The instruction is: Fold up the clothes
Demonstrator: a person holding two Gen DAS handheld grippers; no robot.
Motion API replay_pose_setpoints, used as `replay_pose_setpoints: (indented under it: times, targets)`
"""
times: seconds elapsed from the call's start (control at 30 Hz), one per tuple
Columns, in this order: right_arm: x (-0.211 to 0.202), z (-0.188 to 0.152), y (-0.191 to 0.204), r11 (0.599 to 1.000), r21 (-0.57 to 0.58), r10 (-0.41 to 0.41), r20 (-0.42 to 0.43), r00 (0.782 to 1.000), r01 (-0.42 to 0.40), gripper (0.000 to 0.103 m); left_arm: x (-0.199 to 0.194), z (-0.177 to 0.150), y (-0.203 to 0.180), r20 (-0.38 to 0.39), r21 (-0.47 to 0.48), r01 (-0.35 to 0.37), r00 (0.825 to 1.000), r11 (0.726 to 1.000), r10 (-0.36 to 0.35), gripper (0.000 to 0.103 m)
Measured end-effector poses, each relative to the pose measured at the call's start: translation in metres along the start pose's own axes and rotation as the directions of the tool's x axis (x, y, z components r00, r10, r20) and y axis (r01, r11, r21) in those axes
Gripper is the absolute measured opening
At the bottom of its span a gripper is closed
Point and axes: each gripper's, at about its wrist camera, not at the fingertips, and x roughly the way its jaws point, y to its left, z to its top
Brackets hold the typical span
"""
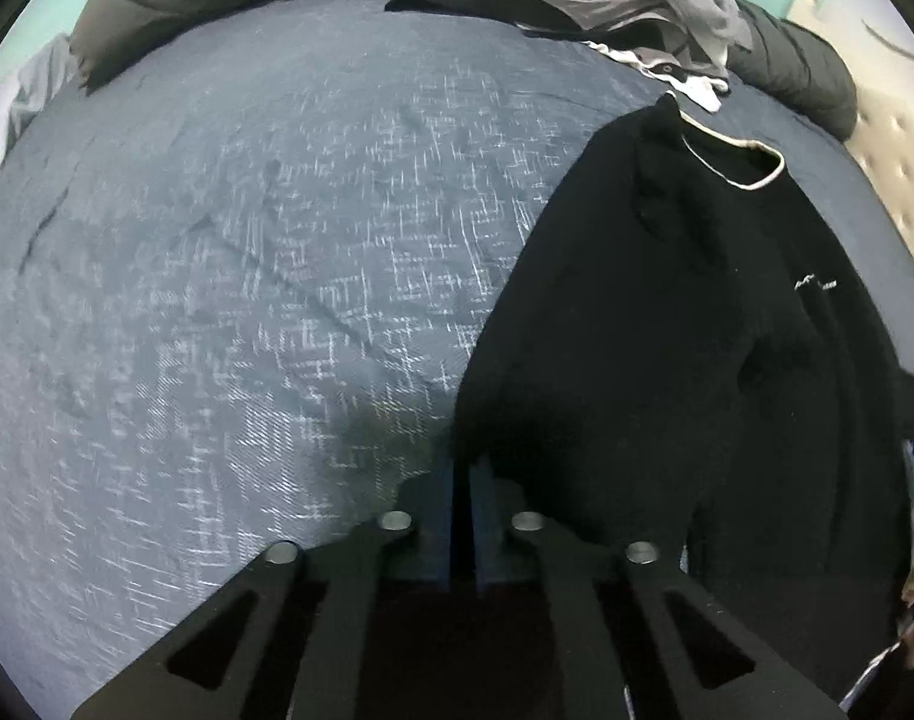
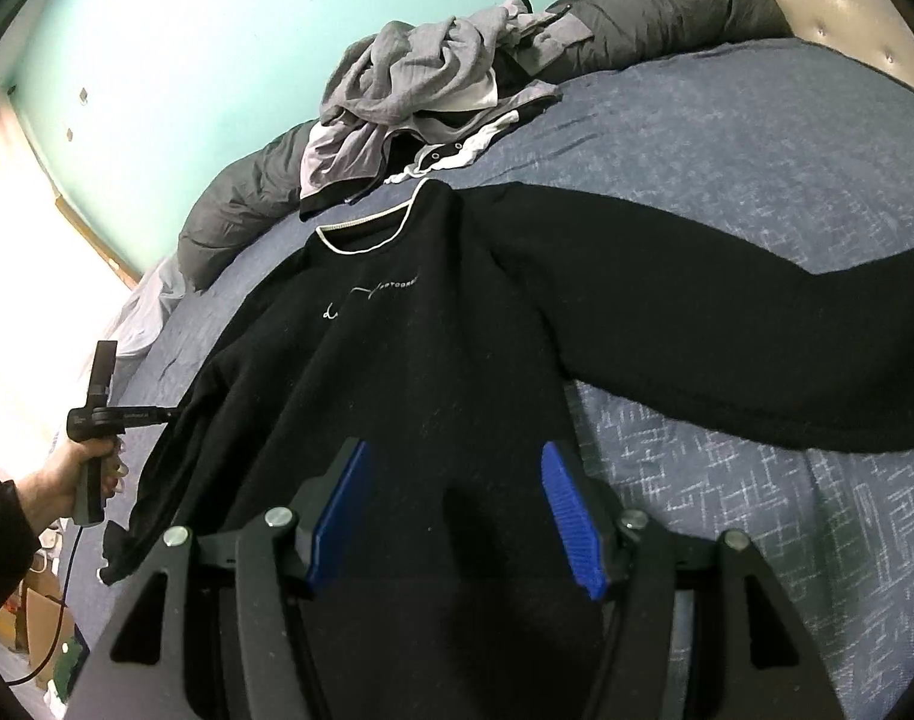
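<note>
A black sweater [image 2: 433, 360] with a white-trimmed collar lies front up on the blue bedcover [image 2: 757, 138]. One sleeve [image 2: 727, 312] stretches out to the right. My right gripper [image 2: 454, 447] hovers open over the sweater's lower body, and nothing sits between its blue pads [image 2: 568, 510]. A hand holds my left gripper [image 2: 172, 414] at the other sleeve's outer edge. In the left wrist view, my left gripper [image 1: 463, 468] is shut, its tips meeting the edge of the sweater [image 1: 667, 330], with black cloth over them.
A heap of grey, black and white clothes [image 2: 421, 78] lies behind the collar. A dark grey duvet [image 2: 667, 6] runs along the teal wall. A padded headboard [image 1: 895, 138] is at the far side. Bare bedcover [image 1: 247, 270] spreads left of the sweater.
</note>
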Motion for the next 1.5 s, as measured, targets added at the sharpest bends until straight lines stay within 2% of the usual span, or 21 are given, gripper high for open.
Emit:
replay_pose_setpoints:
  times: [0.1,0.27,0.37,0.43,0.5,0.67,0.8,0.9,0.93,1.03,1.3,1.37,1.4,1.43,1.47,1.5]
  targets:
    - [-0.002,0.0,-0.002,1.0,0.016,0.006,0.006,1.0,-0.006,0.061,-0.012,0.007,0.01,0.018,-0.021,-0.002,1.0,1.0,0.002,0.003]
    - [-0.005,0.001,-0.004,1.0,0.022,0.002,0.022,1.0,-0.003,0.061,-0.019,0.024,0.036,0.031,-0.083,-0.053,0.998,0.995,0.056,0.003]
    - [-0.004,0.002,-0.006,1.0,0.022,-0.002,0.021,1.0,0.002,0.061,-0.011,0.036,0.053,0.031,-0.138,-0.074,0.996,0.988,0.079,0.003]
    - [-0.003,0.002,-0.006,1.0,0.021,-0.003,0.019,1.0,0.003,0.061,0.001,0.038,0.057,-0.006,-0.15,-0.086,0.996,0.985,0.086,0.004]
    - [-0.002,0.002,-0.006,1.0,0.021,0.0,0.016,1.0,0.0,0.061,0.012,0.04,0.059,-0.037,-0.18,-0.098,0.995,0.979,0.093,0.006]
    - [0.0,0.001,-0.007,1.0,0.022,0.008,0.011,1.0,-0.009,0.061,-0.004,0.049,0.055,0.006,-0.211,-0.128,0.991,0.969,0.132,0.016]
    - [0.0,0.001,-0.007,1.0,0.025,0.012,0.009,1.0,-0.012,0.061,-0.018,0.065,0.035,0.069,-0.161,-0.126,0.988,0.979,0.139,0.018]
    - [-0.001,0.002,-0.007,1.0,0.027,0.009,0.016,1.0,-0.009,0.061,-0.023,0.082,0.02,0.104,-0.142,-0.103,0.987,0.984,0.118,0.028]
    - [-0.001,0.003,-0.007,1.0,0.029,0.009,0.018,1.0,-0.009,0.061,-0.022,0.087,0.015,0.107,-0.132,-0.086,0.989,0.987,0.101,0.032]
    - [-0.001,0.003,-0.008,1.0,0.029,0.006,0.018,1.0,-0.007,0.061,-0.01,0.105,-0.013,0.105,-0.045,-0.067,0.992,0.997,0.071,0.035]
    - [0.001,0.005,-0.013,0.999,0.041,0.004,0.019,1.0,-0.005,0.061,0.029,0.14,-0.037,0.069,-0.013,-0.046,0.997,0.999,0.047,0.037]
    - [0.003,0.007,-0.014,0.999,0.04,0.007,0.015,1.0,-0.007,0.061,0.037,0.144,-0.04,0.052,-0.008,-0.025,0.998,1.0,0.026,0.037]
    - [0.004,0.007,-0.015,0.999,0.041,0.009,0.012,1.0,-0.01,0.061,0.043,0.146,-0.041,0.041,0.002,-0.024,0.999,1.0,0.024,0.033]
    - [0.006,0.006,-0.016,0.999,0.042,0.01,0.009,1.0,-0.011,0.061,0.048,0.147,-0.043,0.032,0.011,-0.023,0.999,1.0,0.022,0.012]
    - [0.007,0.006,-0.017,0.999,0.043,0.011,0.005,1.0,-0.011,0.061,0.05,0.148,-0.043,0.03,0.012,-0.029,0.999,1.0,0.029,0.003]
    - [0.008,0.005,-0.017,0.999,0.043,0.011,0.001,1.0,-0.011,0.061,0.052,0.148,-0.043,0.028,0.013,-0.035,0.999,0.999,0.035,0.003]
